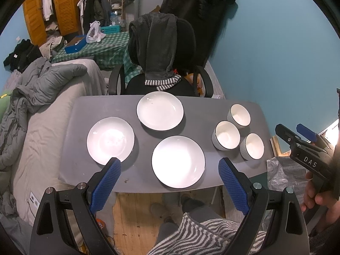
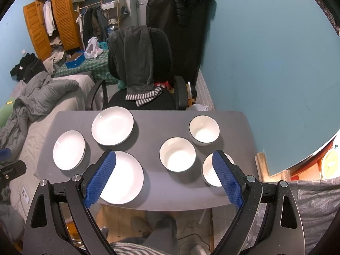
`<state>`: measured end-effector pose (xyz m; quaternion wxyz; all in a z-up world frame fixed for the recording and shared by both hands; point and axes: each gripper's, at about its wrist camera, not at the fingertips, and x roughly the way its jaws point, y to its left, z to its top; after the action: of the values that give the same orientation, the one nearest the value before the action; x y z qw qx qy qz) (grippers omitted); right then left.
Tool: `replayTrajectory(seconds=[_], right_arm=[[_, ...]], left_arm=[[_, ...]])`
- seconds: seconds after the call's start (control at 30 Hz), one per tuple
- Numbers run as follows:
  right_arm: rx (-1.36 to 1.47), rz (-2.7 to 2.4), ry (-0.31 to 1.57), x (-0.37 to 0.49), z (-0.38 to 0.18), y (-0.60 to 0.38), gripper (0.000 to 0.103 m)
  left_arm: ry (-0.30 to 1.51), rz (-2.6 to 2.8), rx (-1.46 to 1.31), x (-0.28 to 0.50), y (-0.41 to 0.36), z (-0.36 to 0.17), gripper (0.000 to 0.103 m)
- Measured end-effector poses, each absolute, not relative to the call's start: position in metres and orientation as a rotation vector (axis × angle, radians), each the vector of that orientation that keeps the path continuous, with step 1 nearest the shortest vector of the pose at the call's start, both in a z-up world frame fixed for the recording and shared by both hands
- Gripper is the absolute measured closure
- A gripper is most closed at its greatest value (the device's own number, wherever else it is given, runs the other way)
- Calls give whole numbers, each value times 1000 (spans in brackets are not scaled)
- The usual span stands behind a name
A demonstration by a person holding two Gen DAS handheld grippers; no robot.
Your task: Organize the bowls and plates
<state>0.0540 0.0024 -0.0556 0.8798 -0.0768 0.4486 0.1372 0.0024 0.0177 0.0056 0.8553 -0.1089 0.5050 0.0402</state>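
Three white plates lie apart on a grey table [image 1: 140,182]: a left plate [image 1: 110,140], a far plate [image 1: 159,111] and a near plate [image 1: 178,162]. Three white bowls stand close together at the right: a far bowl [image 1: 239,114], a middle bowl [image 1: 227,135] and a near bowl [image 1: 253,146]. My left gripper [image 1: 170,165] is open and empty, above the table's near edge. My right gripper [image 2: 163,159] is open and empty, above the near edge between the near plate [image 2: 125,177] and the bowls [image 2: 177,157]. Its right finger hides part of the near bowl [image 2: 209,173].
A black office chair [image 1: 161,42] draped with a grey garment stands behind the table. A bed with a grey duvet [image 1: 42,85] is to the left. A blue wall [image 1: 276,53] runs along the right. The person's legs and feet [image 1: 170,212] show below the table edge.
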Motion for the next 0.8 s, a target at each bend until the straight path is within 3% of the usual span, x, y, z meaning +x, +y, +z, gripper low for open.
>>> replayTrajectory(seconds=[0.8], right_arm=[[-174, 299, 935, 57, -55, 8, 12]], left_arm=[[1057, 75, -249, 2, 23, 5, 9]])
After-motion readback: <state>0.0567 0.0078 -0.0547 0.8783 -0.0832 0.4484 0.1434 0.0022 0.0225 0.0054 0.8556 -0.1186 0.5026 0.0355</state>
